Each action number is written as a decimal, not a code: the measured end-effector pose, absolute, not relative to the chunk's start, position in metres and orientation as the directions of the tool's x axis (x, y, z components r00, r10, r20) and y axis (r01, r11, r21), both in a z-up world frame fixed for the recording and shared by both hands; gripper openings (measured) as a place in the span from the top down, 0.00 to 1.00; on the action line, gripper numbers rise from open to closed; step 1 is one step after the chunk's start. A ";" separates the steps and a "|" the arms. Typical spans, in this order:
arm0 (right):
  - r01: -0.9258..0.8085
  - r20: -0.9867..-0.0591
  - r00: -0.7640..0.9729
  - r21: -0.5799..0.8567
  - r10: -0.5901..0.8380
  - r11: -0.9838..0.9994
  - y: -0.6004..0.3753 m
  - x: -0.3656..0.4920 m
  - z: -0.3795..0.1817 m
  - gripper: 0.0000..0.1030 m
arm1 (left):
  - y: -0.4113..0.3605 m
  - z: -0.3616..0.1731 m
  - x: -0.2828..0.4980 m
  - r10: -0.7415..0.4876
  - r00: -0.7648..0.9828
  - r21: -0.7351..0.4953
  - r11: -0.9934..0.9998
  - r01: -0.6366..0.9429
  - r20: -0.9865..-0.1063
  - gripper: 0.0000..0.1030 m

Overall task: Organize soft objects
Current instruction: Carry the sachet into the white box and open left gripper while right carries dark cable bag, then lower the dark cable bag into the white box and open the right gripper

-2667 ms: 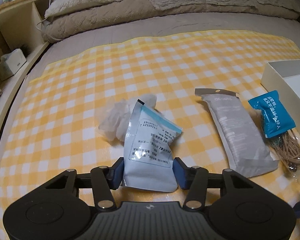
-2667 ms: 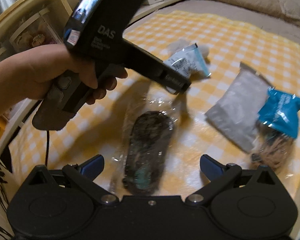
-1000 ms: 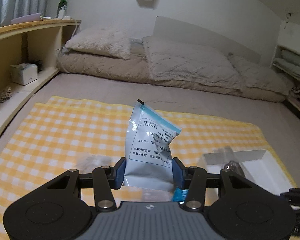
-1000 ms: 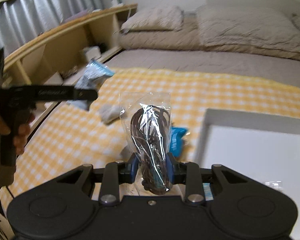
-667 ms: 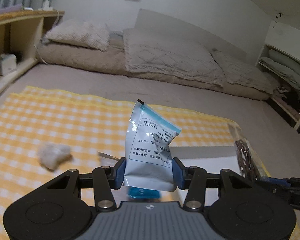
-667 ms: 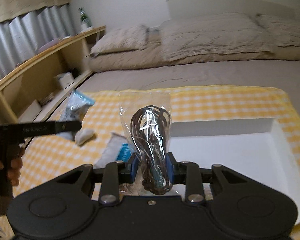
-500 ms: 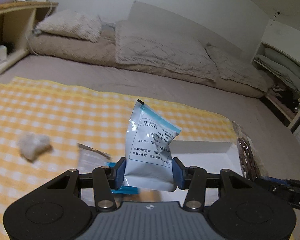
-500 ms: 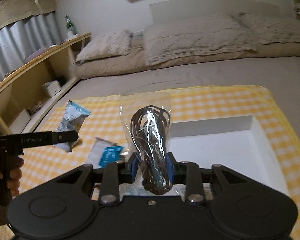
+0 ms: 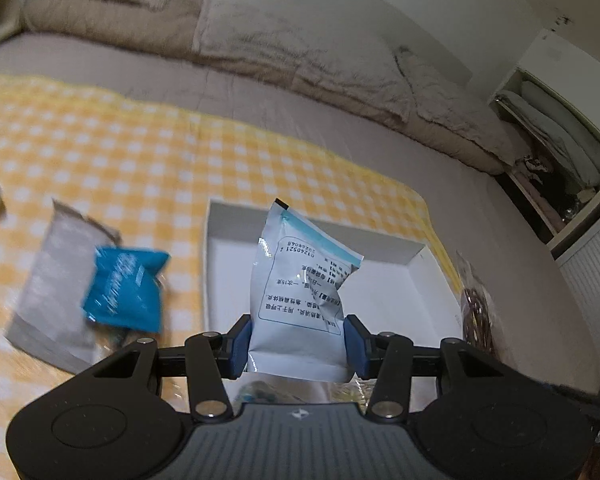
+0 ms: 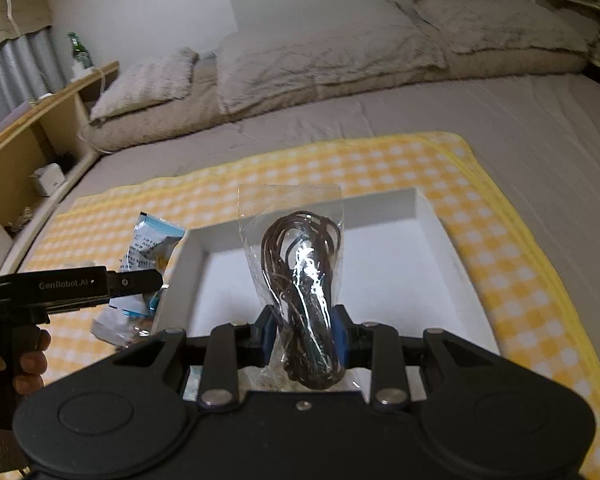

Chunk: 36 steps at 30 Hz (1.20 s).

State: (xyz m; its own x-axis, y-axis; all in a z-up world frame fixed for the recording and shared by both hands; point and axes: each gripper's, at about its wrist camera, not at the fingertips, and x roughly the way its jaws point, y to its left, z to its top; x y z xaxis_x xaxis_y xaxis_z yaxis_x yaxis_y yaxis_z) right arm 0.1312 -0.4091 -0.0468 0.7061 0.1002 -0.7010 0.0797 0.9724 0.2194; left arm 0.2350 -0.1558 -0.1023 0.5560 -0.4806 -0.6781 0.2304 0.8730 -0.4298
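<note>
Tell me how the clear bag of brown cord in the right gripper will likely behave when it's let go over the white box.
The clear bag is thin glossy film, so probably slippery. The coiled cord inside looks limp; it should slump flat in the white box, not roll.

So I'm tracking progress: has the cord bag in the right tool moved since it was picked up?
Yes. The cord bag, clamped in the right tool, has moved off the yellow checked blanket to over the white box.

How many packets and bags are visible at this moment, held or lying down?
4. White packet in the left gripper; clear bag of cord in the right gripper; grey pouch and blue packet on the checked blanket. More may lie outside view.
</note>
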 end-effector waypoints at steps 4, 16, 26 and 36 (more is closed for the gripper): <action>0.099 -0.721 0.687 0.217 0.091 0.971 -0.416 0.132 -0.055 0.70 | -0.163 -0.115 0.244 -0.493 0.556 -0.470 0.860 0.198 -0.669 0.52; 0.133 -0.745 0.664 0.195 0.058 0.972 -0.427 0.141 -0.065 0.70 | -0.165 -0.113 0.250 -0.491 0.561 -0.439 0.867 0.236 -0.666 0.30; 0.137 -0.773 0.634 0.153 0.032 0.979 -0.427 0.149 -0.084 0.69 | -0.177 -0.112 0.243 -0.445 0.539 -0.329 0.895 0.301 -0.716 0.25; 0.135 -0.796 0.605 0.137 0.028 0.981 -0.424 0.153 -0.095 0.50 | -0.207 -0.124 0.231 -0.418 0.514 -0.123 0.850 0.512 -0.749 0.54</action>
State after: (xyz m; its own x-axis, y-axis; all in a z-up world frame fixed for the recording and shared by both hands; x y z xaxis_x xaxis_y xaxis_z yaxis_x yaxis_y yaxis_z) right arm 0.1528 -0.4245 -0.0947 0.6051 0.0278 -0.7956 0.1346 0.9814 0.1366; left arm 0.2312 -0.2069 -0.1240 0.5137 -0.4178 -0.7494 0.5121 0.8501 -0.1229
